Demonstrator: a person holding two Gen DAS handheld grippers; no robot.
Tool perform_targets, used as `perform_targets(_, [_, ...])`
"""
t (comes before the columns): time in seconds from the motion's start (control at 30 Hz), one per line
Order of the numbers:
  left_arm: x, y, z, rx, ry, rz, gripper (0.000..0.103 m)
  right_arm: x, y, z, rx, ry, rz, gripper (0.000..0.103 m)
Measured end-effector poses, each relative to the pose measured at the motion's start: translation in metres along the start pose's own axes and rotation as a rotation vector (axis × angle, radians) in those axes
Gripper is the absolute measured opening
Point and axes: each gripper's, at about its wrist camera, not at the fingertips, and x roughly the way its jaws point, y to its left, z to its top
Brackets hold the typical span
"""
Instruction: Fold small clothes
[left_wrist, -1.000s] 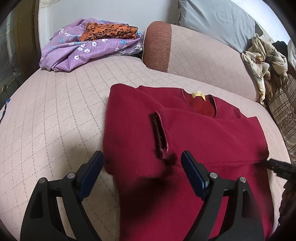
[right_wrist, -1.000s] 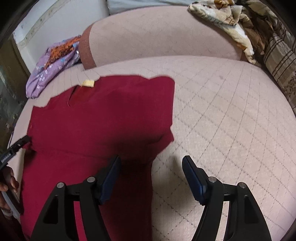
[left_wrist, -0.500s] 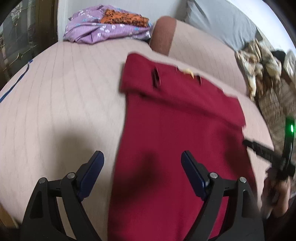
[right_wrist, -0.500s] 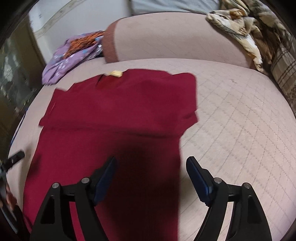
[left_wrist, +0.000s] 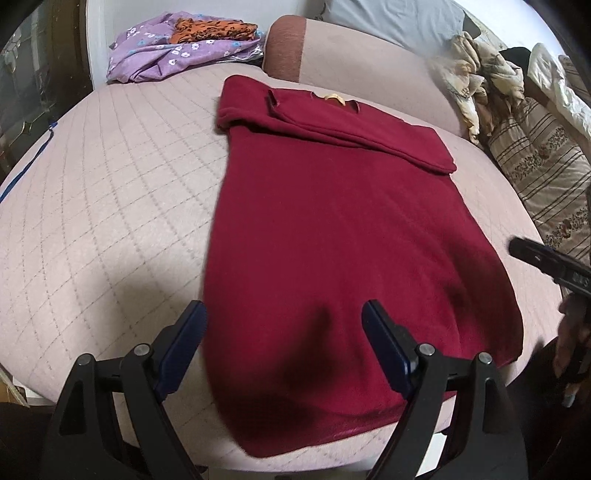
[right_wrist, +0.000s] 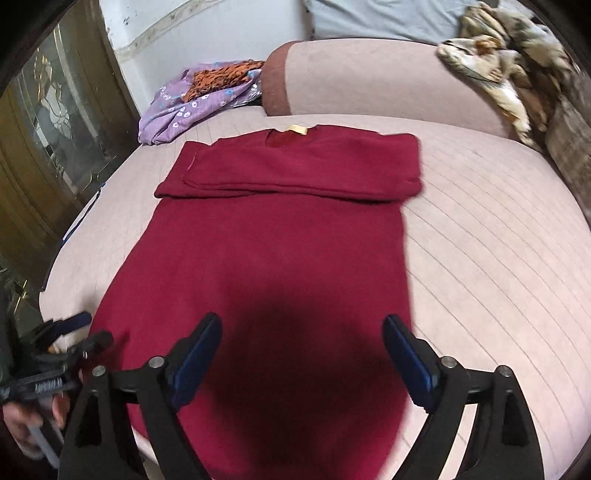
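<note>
A dark red shirt (left_wrist: 332, 229) lies flat on the pink quilted cushion (left_wrist: 110, 206), collar and yellow tag (left_wrist: 332, 98) at the far end, both sleeves folded in across the chest. It also shows in the right wrist view (right_wrist: 280, 251). My left gripper (left_wrist: 284, 339) is open and empty, above the shirt's near hem at its left side. My right gripper (right_wrist: 301, 350) is open and empty, above the near hem toward its right side. The right gripper's side shows at the right edge of the left view (left_wrist: 546, 262).
A purple floral cloth with an orange garment (left_wrist: 184, 44) lies at the far left corner. A pink backrest (left_wrist: 369, 62) rises behind the shirt. A crumpled beige cloth (left_wrist: 480, 74) and a striped blanket (left_wrist: 543, 173) lie to the right. A glass door (right_wrist: 55, 129) stands at the left.
Both grippers have pulled back from the folded sleeves toward the shirt's near hem. The whole shirt now shows, sleeves folded in.
</note>
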Motion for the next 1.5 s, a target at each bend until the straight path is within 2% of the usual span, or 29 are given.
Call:
perform_targets(0.23, [-0.006,0.023,-0.008,-0.081,0.008,-0.019,0.086,-0.020,-0.044,-0.039,0.091,0.071,-0.021,0.090])
perform_targets(0.4, [-0.002,0.026,-0.017,-0.091,0.045,-0.064,0.086,-0.020,-0.046,-0.063,0.091,0.111,0.012,0.090])
perform_targets(0.6, [0.000,0.026,-0.020,-0.081,0.054,-0.058,0.086,-0.021,-0.048,-0.078,0.114,0.122,0.079,0.089])
perform_targets(0.73, [0.000,0.026,-0.020,-0.089,0.065,-0.074,0.086,-0.012,-0.047,-0.081,0.122,0.161,0.149,0.078])
perform_targets(0.8, [0.001,0.030,-0.020,-0.112,0.054,-0.081,0.086,-0.011,-0.042,-0.081,0.099,0.153,0.155,0.078])
perform_targets(0.9, [0.002,0.031,-0.019,-0.138,0.044,-0.077,0.086,-0.010,-0.039,-0.081,0.096,0.145,0.189,0.067])
perform_targets(1.13, [0.005,0.019,-0.021,-0.058,0.065,-0.018,0.086,-0.006,-0.041,-0.083,0.104,0.151,0.240,0.069])
perform_targets(1.23, [0.005,0.018,-0.022,-0.048,0.067,-0.015,0.086,-0.008,-0.045,-0.087,0.116,0.143,0.277,0.075])
perform_targets(1.5, [0.005,0.018,-0.025,-0.047,0.067,-0.016,0.086,-0.008,-0.044,-0.089,0.125,0.142,0.282,0.077])
